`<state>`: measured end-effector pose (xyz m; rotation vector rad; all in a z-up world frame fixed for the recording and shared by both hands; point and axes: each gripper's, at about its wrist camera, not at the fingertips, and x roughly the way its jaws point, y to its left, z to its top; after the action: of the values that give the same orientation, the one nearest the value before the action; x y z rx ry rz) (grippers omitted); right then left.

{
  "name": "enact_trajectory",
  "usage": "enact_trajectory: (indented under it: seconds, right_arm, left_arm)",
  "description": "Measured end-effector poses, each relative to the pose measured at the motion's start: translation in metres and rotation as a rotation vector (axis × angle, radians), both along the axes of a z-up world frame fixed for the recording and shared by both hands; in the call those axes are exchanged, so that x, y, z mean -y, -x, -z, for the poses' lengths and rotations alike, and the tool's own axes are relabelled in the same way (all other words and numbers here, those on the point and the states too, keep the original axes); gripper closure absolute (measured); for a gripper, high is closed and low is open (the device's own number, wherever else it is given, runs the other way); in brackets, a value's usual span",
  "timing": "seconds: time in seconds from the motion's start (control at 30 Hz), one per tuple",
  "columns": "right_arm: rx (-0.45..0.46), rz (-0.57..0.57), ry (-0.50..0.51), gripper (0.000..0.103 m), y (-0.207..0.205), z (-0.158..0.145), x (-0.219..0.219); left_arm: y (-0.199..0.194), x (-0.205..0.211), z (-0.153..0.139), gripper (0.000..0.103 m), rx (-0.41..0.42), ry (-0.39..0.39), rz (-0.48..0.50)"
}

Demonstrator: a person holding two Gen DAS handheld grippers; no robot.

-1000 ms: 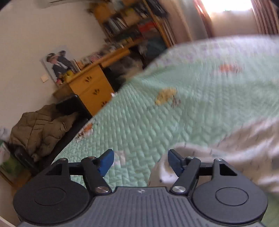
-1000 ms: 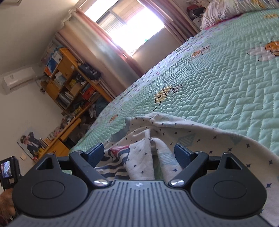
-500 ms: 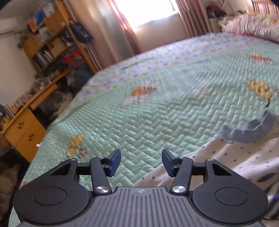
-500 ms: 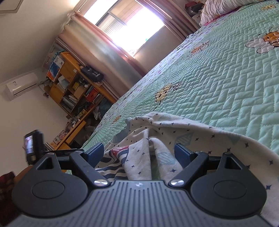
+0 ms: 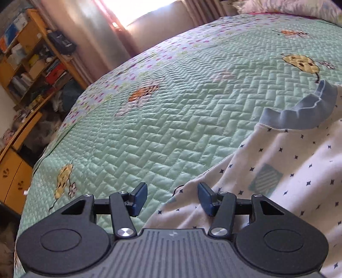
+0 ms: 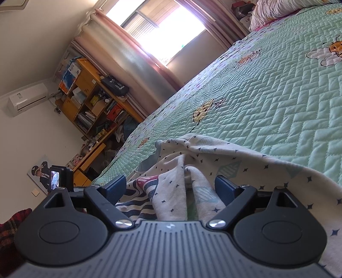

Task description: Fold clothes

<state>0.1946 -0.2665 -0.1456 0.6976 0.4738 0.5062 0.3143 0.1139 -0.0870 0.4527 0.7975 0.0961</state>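
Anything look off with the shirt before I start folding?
Yes: the white patterned shirt is not flat. In the right wrist view it is bunched into ridges between the open jaws of the right gripper. Its blue collar curls up off the green quilt.

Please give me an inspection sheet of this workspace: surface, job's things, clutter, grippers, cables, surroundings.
Surface: bed with green quilt, cartoon prints on it.
Job's things: white top with small dark stars and blue collar, lying rumpled on the quilt.
Clutter: pillow at the far end of the bed.
Grippers: left gripper open, over the top's edge, pads not pressing it; right gripper open wide, bunched cloth between its jaws.
Cables: nothing seen.
Surroundings: wooden shelves full of books and boxes, curtains, bright window, air conditioner.
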Motion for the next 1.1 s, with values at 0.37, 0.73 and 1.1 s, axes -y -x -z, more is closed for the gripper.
enact_trajectory:
  seconds: [0.37, 0.73, 1.1]
  right_arm:
    - [-0.003, 0.000, 0.026, 0.012, -0.001, -0.001, -0.004]
    - [-0.005, 0.001, 0.042, 0.012, -0.002, -0.001, -0.008]
    - [-0.004, 0.001, 0.030, 0.012, -0.001, 0.000, -0.004]
  left_arm:
    - [-0.006, -0.011, 0.002, 0.051, -0.095, 0.162, 0.116]
    - [-0.001, 0.017, 0.007, 0.095, -0.140, 0.054, 0.203]
    - [-0.011, 0.023, 0.011, 0.055, 0.009, -0.176, -0.015]
